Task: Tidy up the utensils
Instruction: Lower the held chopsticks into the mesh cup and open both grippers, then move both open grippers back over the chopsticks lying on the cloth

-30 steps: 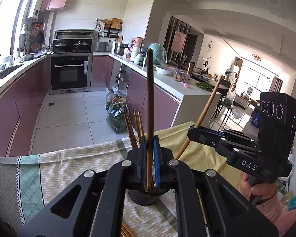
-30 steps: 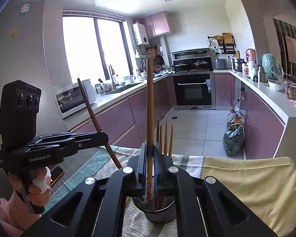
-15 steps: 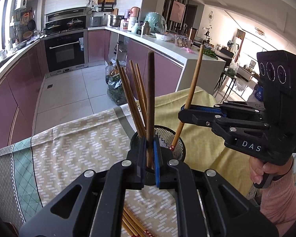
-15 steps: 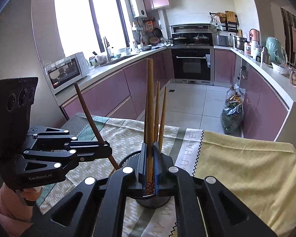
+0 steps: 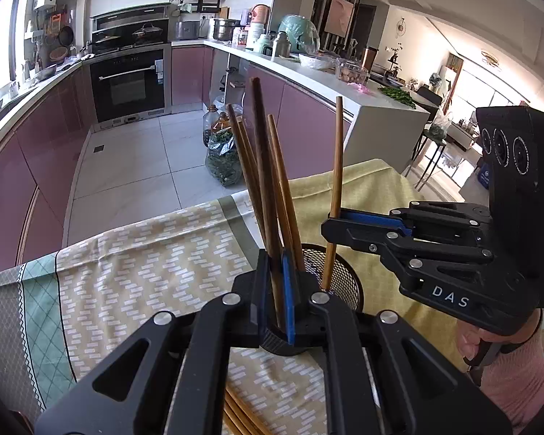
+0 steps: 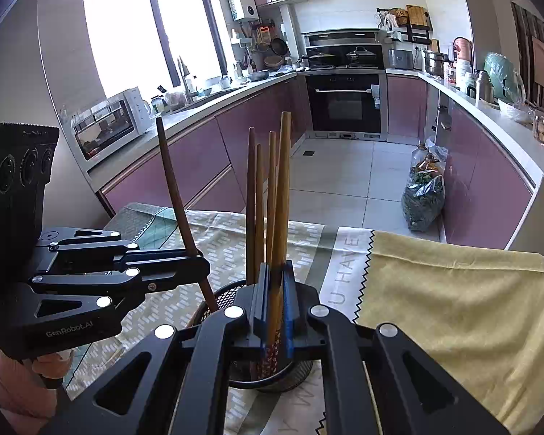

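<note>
A black mesh holder (image 5: 344, 286) (image 6: 225, 296) stands on the patterned tablecloth (image 5: 145, 272) with several wooden chopsticks (image 6: 251, 199) upright in it. My left gripper (image 5: 273, 264) (image 6: 199, 257) is shut on a dark brown chopstick (image 5: 259, 152) (image 6: 172, 188) that slants down, its lower end inside the holder's rim. From the other side, my right gripper (image 6: 275, 275) (image 5: 332, 219) is shut on a lighter chopstick (image 6: 283, 181) (image 5: 338, 166), nearly upright, its patterned lower end inside the holder. Both grippers hover just above the rim.
Loose chopsticks (image 5: 235, 417) lie on the cloth close to me. A yellow cloth (image 6: 453, 308) covers the table's right part up to its far edge. Beyond are a tiled floor, a bag of greens (image 5: 223, 163) and purple kitchen cabinets (image 6: 489, 195). A hand (image 5: 486, 340) holds the right gripper.
Both grippers have sunk and tipped downward with their chopsticks. The lower ends, above the holder a second ago, now reach into it.
</note>
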Demonstrator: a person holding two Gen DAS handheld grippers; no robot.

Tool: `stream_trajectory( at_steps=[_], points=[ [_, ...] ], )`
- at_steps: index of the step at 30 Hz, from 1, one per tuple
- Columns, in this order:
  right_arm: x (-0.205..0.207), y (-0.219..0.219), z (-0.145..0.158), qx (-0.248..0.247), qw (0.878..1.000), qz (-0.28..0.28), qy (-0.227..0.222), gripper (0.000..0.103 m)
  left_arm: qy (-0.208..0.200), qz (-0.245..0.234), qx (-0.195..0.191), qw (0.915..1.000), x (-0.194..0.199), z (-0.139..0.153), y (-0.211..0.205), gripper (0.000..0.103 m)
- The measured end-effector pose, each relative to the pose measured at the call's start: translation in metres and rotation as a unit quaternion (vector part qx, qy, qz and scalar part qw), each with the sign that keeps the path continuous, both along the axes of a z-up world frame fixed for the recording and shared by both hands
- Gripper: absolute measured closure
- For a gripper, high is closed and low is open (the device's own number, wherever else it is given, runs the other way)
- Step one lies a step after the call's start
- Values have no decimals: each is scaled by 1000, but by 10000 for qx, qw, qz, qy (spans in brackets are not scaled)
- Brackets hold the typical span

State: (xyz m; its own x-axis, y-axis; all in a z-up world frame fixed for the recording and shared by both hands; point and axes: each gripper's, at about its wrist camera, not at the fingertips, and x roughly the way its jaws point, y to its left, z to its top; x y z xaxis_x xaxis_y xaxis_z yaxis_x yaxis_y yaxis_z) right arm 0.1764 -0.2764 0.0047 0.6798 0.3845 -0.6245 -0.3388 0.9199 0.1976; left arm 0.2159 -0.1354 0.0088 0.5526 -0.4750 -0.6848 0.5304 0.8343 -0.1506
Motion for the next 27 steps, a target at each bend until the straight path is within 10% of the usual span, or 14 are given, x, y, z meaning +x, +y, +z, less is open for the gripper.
stream_trajectory(
  at_steps=[9,19,27],
  points=[
    [0,0,-5,50,10000,-30,34,96,85,173,-100,9998,2,-10,9,93],
    [-46,6,4,318,9984,337,-315,72,-704,696,-246,9948,-44,3,58,54],
    [-85,37,-9,349,9943,967,-268,59,-615,1002,17,9931,-77,-30,99,47]
  ],
)
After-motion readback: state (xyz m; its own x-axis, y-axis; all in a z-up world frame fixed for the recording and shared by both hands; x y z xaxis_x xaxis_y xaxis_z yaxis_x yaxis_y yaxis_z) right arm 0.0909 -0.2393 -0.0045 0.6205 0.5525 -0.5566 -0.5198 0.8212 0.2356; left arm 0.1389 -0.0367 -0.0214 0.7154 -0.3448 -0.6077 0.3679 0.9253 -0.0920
